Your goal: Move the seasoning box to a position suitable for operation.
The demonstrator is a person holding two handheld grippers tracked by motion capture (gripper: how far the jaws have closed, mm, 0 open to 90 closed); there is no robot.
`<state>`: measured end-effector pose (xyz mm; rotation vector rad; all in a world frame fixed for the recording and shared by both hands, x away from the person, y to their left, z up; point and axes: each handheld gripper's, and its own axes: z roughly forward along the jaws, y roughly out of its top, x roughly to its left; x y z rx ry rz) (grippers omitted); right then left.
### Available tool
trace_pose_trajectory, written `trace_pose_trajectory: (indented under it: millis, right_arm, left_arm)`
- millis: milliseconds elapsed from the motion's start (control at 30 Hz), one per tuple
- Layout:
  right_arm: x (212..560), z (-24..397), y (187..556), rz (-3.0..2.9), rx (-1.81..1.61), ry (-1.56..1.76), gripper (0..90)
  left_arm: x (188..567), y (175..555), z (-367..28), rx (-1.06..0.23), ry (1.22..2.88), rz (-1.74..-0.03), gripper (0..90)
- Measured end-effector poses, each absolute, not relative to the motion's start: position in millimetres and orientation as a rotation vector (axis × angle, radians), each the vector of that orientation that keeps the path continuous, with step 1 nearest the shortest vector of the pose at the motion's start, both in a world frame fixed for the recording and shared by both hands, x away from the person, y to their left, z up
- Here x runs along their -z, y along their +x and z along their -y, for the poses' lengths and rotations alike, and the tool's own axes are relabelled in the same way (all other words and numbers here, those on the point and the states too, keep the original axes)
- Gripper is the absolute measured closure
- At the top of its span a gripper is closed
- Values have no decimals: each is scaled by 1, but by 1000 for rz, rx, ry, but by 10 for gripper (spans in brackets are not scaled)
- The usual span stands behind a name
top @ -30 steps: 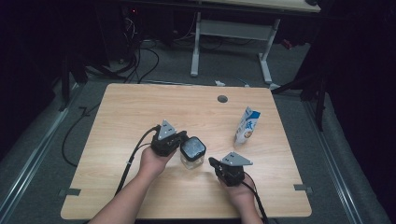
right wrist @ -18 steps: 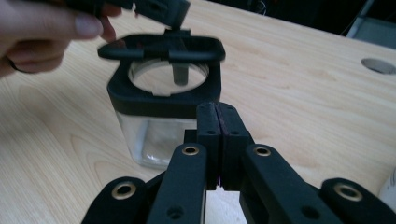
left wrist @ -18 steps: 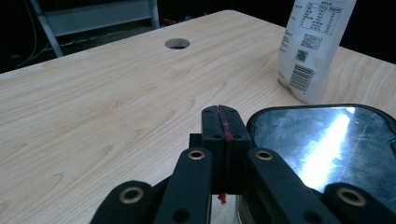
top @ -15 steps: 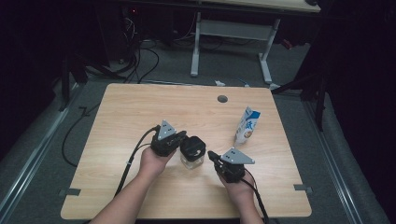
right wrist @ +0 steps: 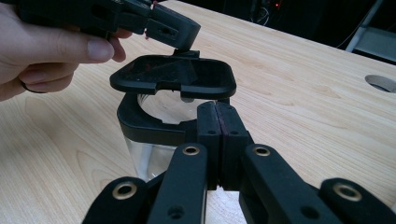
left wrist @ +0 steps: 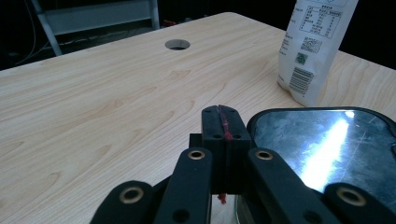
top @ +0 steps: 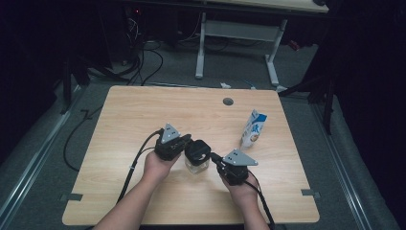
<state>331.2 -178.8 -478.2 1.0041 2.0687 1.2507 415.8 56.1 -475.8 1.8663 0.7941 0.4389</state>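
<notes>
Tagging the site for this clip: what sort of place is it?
Likely a lab or recording workspace, not a home. A bare wooden table with a cable hole, loose cables on the grey floor, and a white adjustable desk frame behind, all in a darkened room.

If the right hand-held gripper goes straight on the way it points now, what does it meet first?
Probably the black collar of the clear jar, just ahead of the right hand-held gripper; whether they already touch is unclear.

Lab or workshop: bare wooden table (top: 143,120), floor cables (top: 143,62), dark surroundings.
</notes>
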Motion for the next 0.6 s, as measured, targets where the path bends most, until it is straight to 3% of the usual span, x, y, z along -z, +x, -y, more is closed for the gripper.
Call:
trace_pose_trajectory:
  millis: [600]
  right_arm:
    - [480, 174, 335, -2084, -1234, 998, 894]
  left_arm:
    - [478, 417, -57, -429, 1846, -801, 900]
